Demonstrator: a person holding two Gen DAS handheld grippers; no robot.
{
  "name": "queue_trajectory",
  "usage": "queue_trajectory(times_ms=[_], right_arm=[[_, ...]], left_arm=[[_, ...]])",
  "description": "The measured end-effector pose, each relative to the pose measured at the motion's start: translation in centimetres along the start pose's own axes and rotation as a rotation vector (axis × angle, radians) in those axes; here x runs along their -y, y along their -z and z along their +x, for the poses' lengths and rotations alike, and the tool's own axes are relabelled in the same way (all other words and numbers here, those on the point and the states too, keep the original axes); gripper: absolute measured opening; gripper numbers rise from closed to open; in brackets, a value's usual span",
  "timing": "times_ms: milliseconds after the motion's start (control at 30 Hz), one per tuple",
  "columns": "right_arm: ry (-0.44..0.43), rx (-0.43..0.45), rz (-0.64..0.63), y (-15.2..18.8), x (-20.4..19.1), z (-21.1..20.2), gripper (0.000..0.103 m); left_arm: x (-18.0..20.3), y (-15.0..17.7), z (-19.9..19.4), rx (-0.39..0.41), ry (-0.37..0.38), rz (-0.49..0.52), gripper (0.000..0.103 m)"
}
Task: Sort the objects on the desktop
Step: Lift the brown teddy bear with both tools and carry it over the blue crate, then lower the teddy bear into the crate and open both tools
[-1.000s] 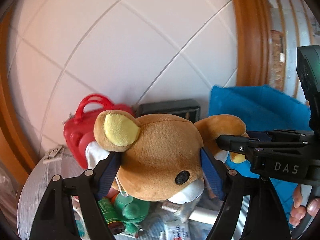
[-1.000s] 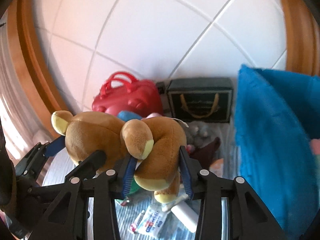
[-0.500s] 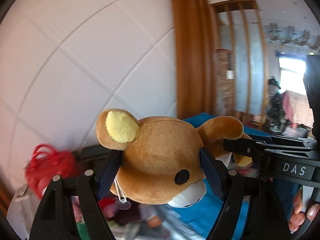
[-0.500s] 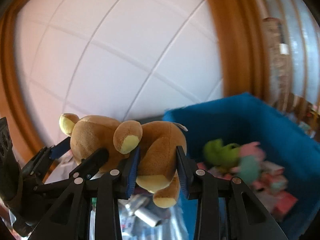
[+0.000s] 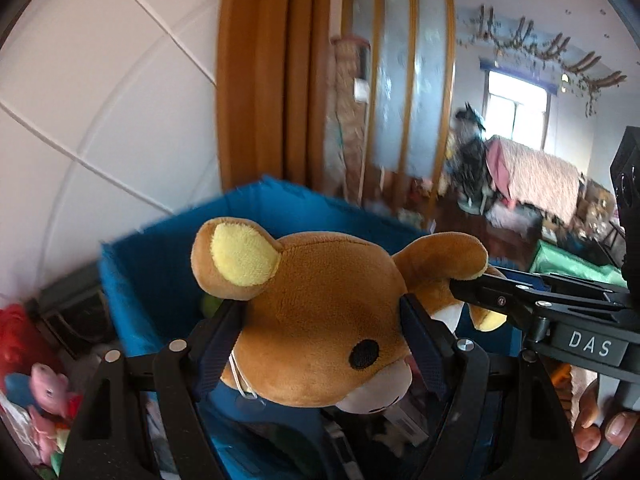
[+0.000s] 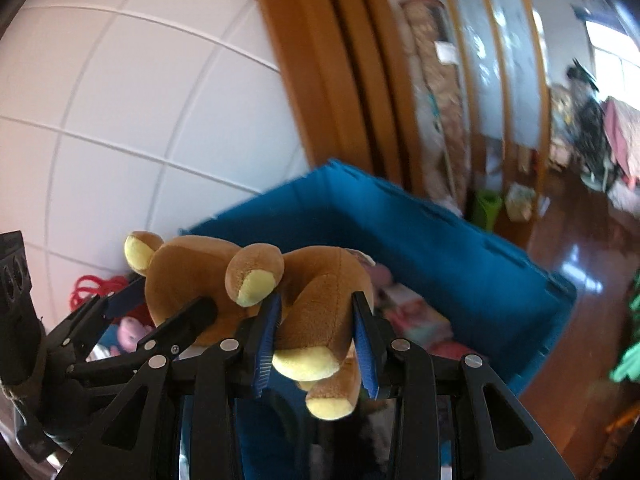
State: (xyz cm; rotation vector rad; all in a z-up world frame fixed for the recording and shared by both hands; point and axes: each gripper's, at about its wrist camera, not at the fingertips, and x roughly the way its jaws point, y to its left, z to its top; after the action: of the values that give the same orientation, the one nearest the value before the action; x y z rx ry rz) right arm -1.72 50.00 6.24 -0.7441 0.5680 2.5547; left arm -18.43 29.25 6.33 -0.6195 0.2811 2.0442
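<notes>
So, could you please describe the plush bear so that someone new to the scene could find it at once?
Look to the blue fabric bin beside the white tiled wall. Just in front of it, both tongs hold one brown plush bear, one on its head, one on its body. Its yellow-lined ears and yellow paws set it apart from the pink toys nearby.

Bright daylight, blurred background, fisheye-warped edges.
</notes>
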Motion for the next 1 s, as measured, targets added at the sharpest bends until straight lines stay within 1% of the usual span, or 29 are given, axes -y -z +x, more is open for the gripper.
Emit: queue_trajectory(times_ms=[33, 67, 200, 267, 333, 400, 467, 700, 867, 1000], right_arm=[[0.007, -0.023, 0.010, 0.2, 1.0, 0.7, 0.034], [0.009, -0.040, 0.014, 0.4, 1.8, 1.1, 0.034], [0.003, -0.142, 0.030, 1.9, 4.3, 3.3, 0.034], [-0.008, -0.183, 0.041, 2.7, 5.3, 4.3, 0.034], [-0.008, -0.209, 0.042, 3.2, 6.2, 5.0, 0.034], [-0.021, -0.224, 0.044, 3.6, 6.2, 4.9, 0.034], [-0.029, -0.238, 0.040, 3.6, 6.3, 5.0, 0.034], [0.014, -0.262, 0.008, 4.3, 6.2, 5.6, 0.036], [0.039, -0.280, -0.004, 4.8, 6.2, 6.0, 0.045], [0.060, -0.276, -0.018, 5.0, 6.1, 5.8, 0.064]], left_arm=[[0.4, 0.0, 0.8, -0.035, 0.002, -0.005, 0.078], [0.6, 0.1, 2.0, -0.094, 0.002, -0.015, 0.078], [1.1, 0.8, 5.7, -0.279, 0.002, -0.064, 0.078], [0.8, 1.2, 7.0, -0.345, 0.003, -0.083, 0.078], [0.9, 1.8, 7.6, -0.388, 0.004, -0.093, 0.078], [1.1, 2.2, 7.9, -0.404, 0.002, -0.083, 0.078], [1.1, 2.5, 7.6, -0.401, -0.008, -0.078, 0.078], [1.4, 2.5, 6.6, -0.385, -0.040, -0.071, 0.078], [1.6, 3.3, 6.8, -0.397, -0.031, -0.069, 0.078], [2.0, 3.6, 6.4, -0.391, -0.037, -0.055, 0.078]])
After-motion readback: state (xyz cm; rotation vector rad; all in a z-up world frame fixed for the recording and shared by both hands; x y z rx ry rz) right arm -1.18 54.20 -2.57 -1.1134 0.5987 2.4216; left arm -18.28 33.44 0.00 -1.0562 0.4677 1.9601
